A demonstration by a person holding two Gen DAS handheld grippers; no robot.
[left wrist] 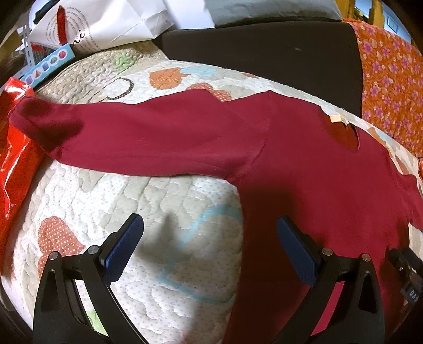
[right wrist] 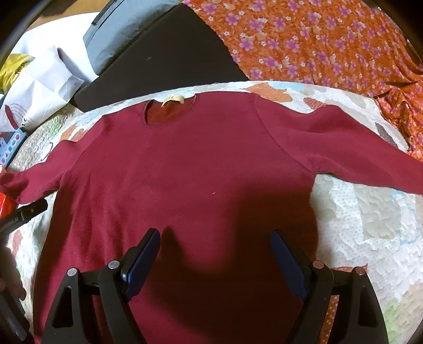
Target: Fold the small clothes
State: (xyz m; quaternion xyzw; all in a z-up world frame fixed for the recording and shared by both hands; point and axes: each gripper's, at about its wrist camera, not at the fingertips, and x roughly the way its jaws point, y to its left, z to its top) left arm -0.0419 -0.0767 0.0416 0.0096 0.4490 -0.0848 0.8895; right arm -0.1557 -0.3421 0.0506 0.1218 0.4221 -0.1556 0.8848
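Note:
A dark red long-sleeved shirt [right wrist: 190, 169] lies flat, front up, on a quilted patterned cover [right wrist: 364, 222], sleeves spread to both sides, neck with a beige label [right wrist: 173, 100] at the far end. My right gripper [right wrist: 215, 238] is open and empty above the shirt's lower middle. My left gripper [left wrist: 210, 225] is open and empty over the shirt's left side edge, below the left sleeve [left wrist: 148, 137]; its right finger is over the cloth, its left finger over the quilt [left wrist: 111, 201]. The left gripper's body shows at the right wrist view's left edge [right wrist: 23, 214].
A dark cushion [right wrist: 164, 58] lies beyond the neck. An orange flowered cloth [right wrist: 330, 45] lies at the far right. White paper bags [left wrist: 105, 23] and a red plastic bag [left wrist: 13, 148] lie at the left, by the left cuff.

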